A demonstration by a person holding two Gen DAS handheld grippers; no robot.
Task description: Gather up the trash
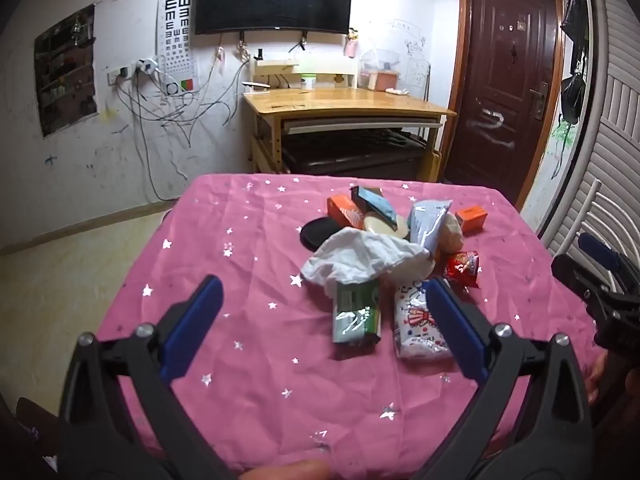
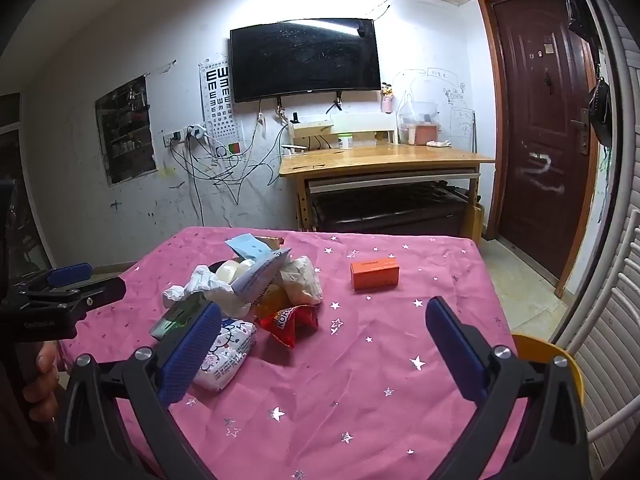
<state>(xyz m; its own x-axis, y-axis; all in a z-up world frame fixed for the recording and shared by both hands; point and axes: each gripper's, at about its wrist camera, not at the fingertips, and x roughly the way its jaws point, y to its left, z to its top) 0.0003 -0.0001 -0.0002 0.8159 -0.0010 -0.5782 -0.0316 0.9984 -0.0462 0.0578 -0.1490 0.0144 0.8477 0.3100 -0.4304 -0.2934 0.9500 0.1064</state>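
A pile of trash lies on the pink starred tablecloth (image 1: 256,360): a crumpled white tissue (image 1: 360,258), a green packet (image 1: 356,312), a white printed tissue pack (image 1: 418,326), a red snack wrapper (image 1: 462,268), a blue-white pouch (image 1: 430,220), orange boxes (image 1: 472,219) and a black disc (image 1: 318,234). My left gripper (image 1: 320,300) is open and empty, just short of the green packet. My right gripper (image 2: 324,324) is open and empty, near the red wrapper (image 2: 290,322) and tissue pack (image 2: 226,354). One orange box (image 2: 375,275) lies apart on the cloth (image 2: 360,400).
A wooden desk (image 2: 384,160) stands against the far wall under a dark screen (image 2: 304,60). A brown door (image 2: 548,128) is at the right. A yellow stool (image 2: 568,364) and white rack (image 2: 612,300) stand by the table's right side.
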